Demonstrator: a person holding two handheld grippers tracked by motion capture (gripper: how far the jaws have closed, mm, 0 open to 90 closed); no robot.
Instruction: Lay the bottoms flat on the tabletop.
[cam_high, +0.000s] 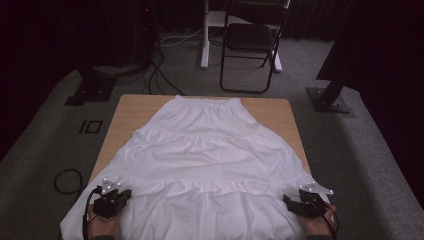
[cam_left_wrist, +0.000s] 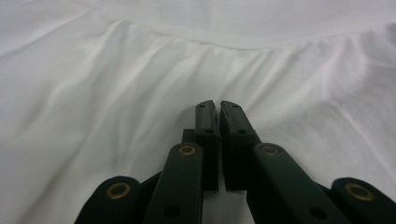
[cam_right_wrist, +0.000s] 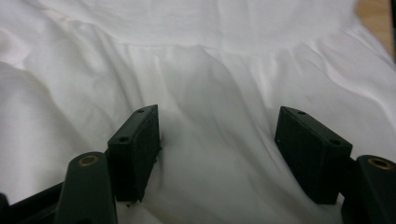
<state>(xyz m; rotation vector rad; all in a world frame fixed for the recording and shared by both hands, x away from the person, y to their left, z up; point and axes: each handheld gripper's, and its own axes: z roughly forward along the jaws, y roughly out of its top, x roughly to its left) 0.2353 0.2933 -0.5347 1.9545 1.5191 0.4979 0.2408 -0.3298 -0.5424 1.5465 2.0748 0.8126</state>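
A white tiered skirt (cam_high: 200, 160) lies spread flat on a wooden table (cam_high: 135, 107), waistband at the far end and hem hanging over the near edge. My left gripper (cam_high: 125, 192) rests on the skirt's near left part. In the left gripper view (cam_left_wrist: 217, 105) its jaws are pressed together over the gathered cloth (cam_left_wrist: 140, 70), and no fabric shows between the pads. My right gripper (cam_high: 287, 200) sits on the near right part. Its jaws stand wide apart (cam_right_wrist: 217, 112) with a soft ridge of the skirt (cam_right_wrist: 210, 46) lying between them.
Bare table wood (cam_right_wrist: 373, 11) shows past the skirt's right side. On the grey carpet beyond the table stand a black folding chair (cam_high: 250, 40), a white post (cam_high: 205, 40) and two black stand bases (cam_high: 90, 90) (cam_high: 327, 100). A looped cable (cam_high: 67, 180) lies left of the table.
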